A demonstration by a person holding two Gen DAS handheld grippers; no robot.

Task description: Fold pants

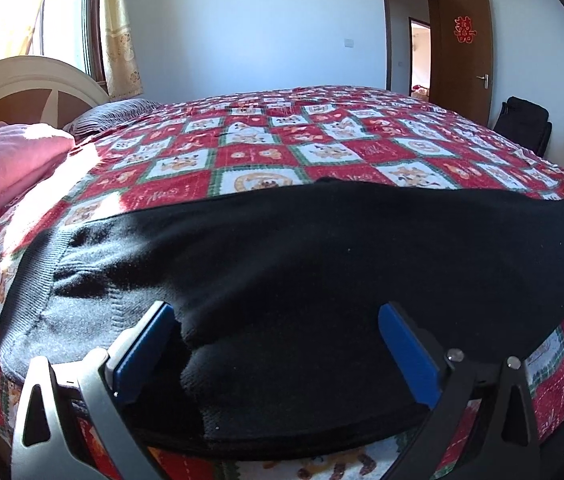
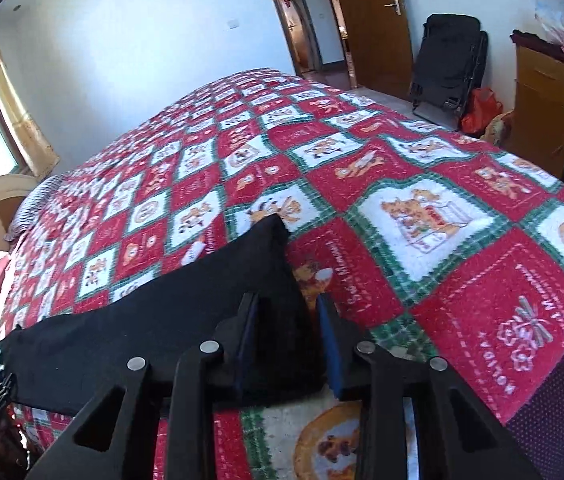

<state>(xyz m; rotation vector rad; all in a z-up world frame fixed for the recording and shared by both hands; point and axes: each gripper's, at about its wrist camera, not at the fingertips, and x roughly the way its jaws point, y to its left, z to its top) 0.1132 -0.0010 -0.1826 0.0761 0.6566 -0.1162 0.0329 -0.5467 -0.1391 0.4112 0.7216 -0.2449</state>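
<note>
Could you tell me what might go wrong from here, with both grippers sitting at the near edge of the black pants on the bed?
1. The right gripper straddles only the leg end of the pants; its pads do not clearly press, so the cloth could slip.
2. The left gripper stands wide open around thick, bunched fabric, so it may catch only the top layer.
3. Either pad could also pinch the patterned blanket underneath.

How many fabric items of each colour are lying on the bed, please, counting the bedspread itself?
Black: 1, the pants
Pink: 1, the folded pink bedding
Grey striped: 1, the pillow
Red, white and green checked: 1, the bedspread
Total: 4
</note>
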